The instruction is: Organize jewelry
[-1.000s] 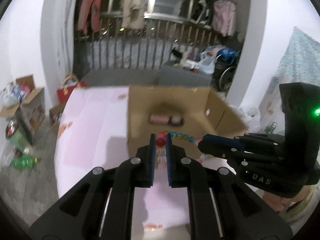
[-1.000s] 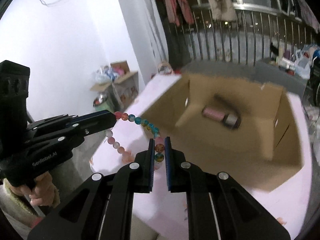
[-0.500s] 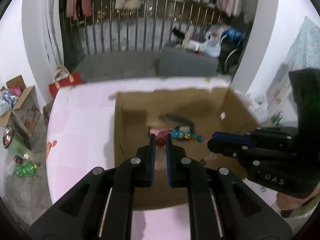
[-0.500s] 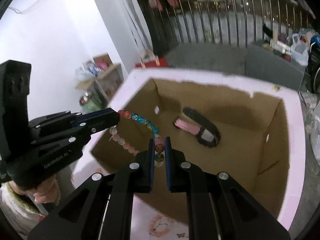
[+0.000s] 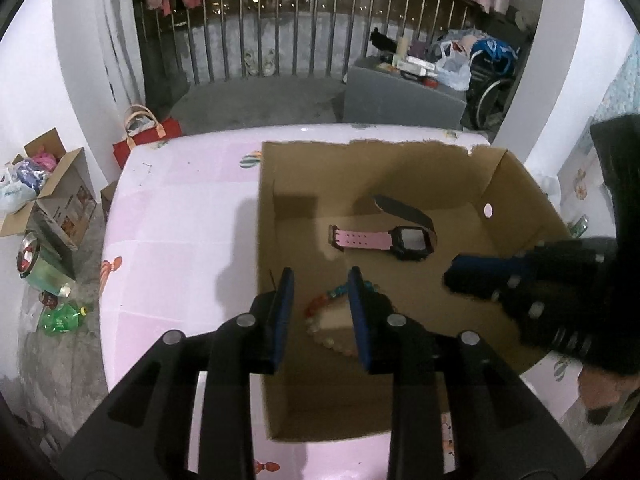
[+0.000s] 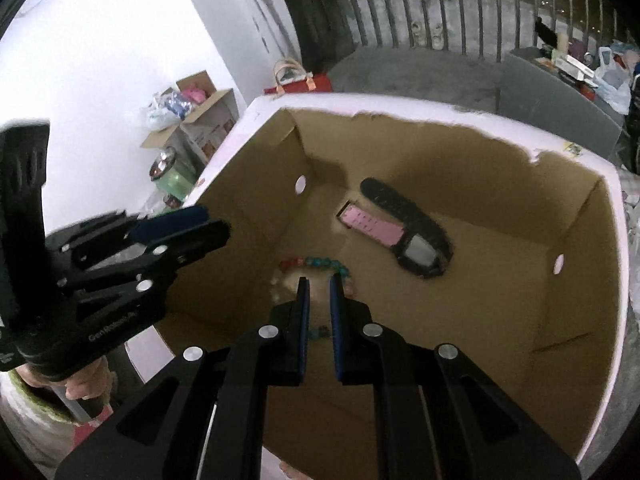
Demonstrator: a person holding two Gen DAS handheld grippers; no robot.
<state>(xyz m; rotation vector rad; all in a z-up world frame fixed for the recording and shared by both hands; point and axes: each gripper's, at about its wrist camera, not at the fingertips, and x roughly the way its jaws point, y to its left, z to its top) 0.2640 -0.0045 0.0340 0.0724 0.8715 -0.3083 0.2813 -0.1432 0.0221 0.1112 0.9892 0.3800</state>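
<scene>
A bead bracelet (image 5: 320, 312) of red, teal and pale beads lies blurred on the floor of the open cardboard box (image 5: 360, 144), beside a pink-strapped watch (image 5: 384, 240). My left gripper (image 5: 320, 276) hovers over it with its jaws opening; the beads show in the gap below, untouched by the pads. My right gripper (image 6: 319, 280) keeps a narrow gap above the bracelet (image 6: 320, 261). A few beads show through that gap, and whether the pads press them is unclear. In the left wrist view the right gripper (image 5: 452, 276) stands apart from the beads.
The box (image 6: 400, 120) sits on a pink tablecloth (image 5: 180, 220), its walls rising around both grippers. The left gripper (image 6: 214, 224) crosses the box's left wall. A hand (image 6: 84, 388) holds it. Open cartons (image 5: 52, 184), a green bottle (image 5: 60, 316) and a red bag (image 5: 144, 136) lie on the floor.
Both grippers came forward and down over the box. The left jaws widened and let go of the bracelet, which no longer stretches between the two grippers and now lies inside the box.
</scene>
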